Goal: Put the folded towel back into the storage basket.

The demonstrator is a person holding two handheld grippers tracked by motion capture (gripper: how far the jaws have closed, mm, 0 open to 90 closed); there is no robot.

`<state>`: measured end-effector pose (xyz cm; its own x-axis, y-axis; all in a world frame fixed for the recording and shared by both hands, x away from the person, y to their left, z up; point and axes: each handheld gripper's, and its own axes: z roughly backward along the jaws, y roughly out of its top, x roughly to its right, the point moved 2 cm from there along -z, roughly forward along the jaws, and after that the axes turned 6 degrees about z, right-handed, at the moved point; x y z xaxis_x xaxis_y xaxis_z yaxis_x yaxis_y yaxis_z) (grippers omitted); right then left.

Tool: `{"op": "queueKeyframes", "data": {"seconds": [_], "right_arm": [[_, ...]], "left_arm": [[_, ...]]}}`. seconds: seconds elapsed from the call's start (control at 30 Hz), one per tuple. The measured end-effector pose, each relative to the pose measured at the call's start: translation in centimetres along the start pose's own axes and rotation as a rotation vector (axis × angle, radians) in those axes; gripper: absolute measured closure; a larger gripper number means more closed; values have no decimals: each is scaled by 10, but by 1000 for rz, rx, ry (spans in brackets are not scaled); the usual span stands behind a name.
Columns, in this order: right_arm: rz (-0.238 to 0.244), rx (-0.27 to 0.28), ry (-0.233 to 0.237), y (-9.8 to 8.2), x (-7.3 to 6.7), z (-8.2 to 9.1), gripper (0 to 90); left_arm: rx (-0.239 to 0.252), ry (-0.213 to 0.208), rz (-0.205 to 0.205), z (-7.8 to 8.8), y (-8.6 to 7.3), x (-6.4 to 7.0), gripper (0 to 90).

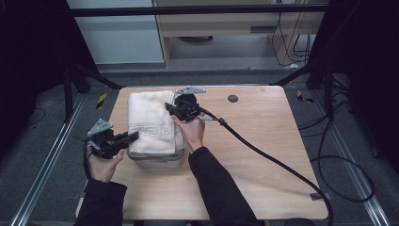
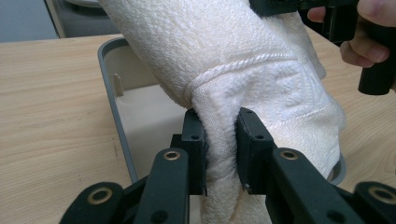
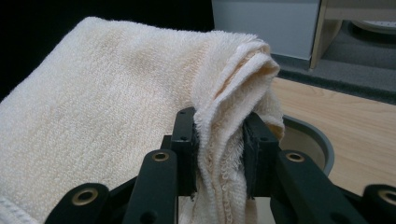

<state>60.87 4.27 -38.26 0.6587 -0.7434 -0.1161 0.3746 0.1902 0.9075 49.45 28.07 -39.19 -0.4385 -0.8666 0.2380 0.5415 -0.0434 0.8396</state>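
Note:
A folded cream towel (image 1: 149, 120) is held stretched between both grippers over a grey tub (image 1: 157, 161) on the wooden table. My left gripper (image 1: 131, 137) is shut on the towel's near left edge; in the left gripper view the cloth (image 2: 261, 79) is bunched between the two black pads (image 2: 194, 140). My right gripper (image 1: 170, 108) is shut on the far right corner, and in the right gripper view the folded layers of towel (image 3: 107, 107) are pinched between its pads (image 3: 255, 140). The tub's rim (image 3: 312, 135) sits just below.
The tub's grey wall (image 2: 114, 107) and pale inside lie under the towel. A thick black cable (image 1: 263, 153) trails from the right gripper across the table to the right. A small dark disc (image 1: 233, 98) lies at the back. Bare wood (image 1: 263, 122) spreads to the right.

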Motion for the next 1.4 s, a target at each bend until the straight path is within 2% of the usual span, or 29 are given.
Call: {"op": "queueKeyframes", "data": {"seconds": [0.37,0.53,0.67,0.9,1.4], "right_arm": [[4,-41,-16,-16,0,-13,698],[-9,-56,-16,-26,2,-18,695],[-21,-71,-20,-34,6,-21,695],[-6,-83,-40,-40,7,-24,694],[-19,-107,-54,-55,11,-31,688]], "left_arm": [[-62,33,-4,-13,-9,-9,747],[-87,69,-30,-21,-13,-10,747],[-102,75,-30,-27,-16,-11,747],[-119,91,-30,-36,-21,-13,747],[-166,124,-59,-50,-27,-13,742]]}}
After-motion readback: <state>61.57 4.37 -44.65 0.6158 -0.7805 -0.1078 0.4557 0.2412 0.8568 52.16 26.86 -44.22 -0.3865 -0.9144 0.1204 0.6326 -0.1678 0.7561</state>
